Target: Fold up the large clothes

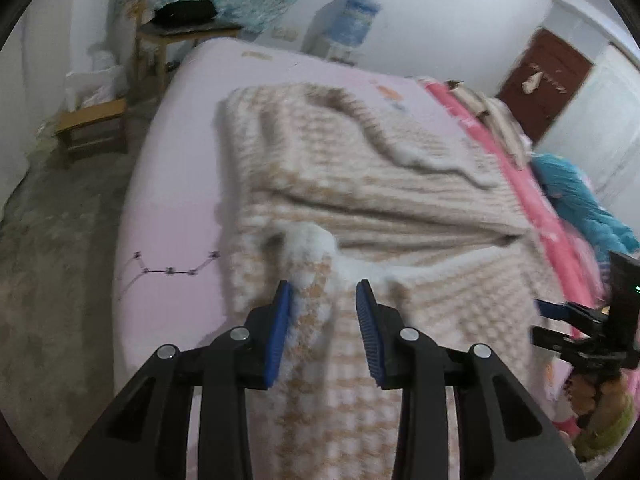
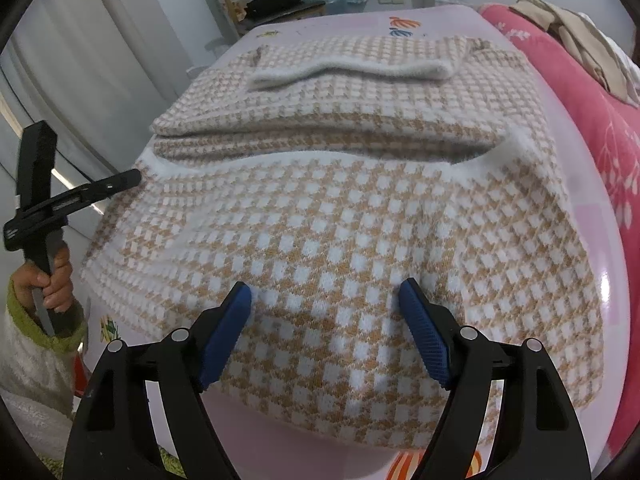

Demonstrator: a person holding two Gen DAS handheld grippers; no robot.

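Left wrist view is showing the left gripper (image 1: 325, 285) pinching a raised fold of the checked sweater (image 1: 380, 184) lying on the bed (image 1: 176, 224), while right wrist view is showing the right gripper (image 2: 325, 292) hanging wide over its hem, gripping nothing.

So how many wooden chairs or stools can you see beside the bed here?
2. A tall wooden chair stands at the bed's far corner with a dark bundle on its seat; a low wooden stool sits on the floor nearer the camera. Others may be hidden.
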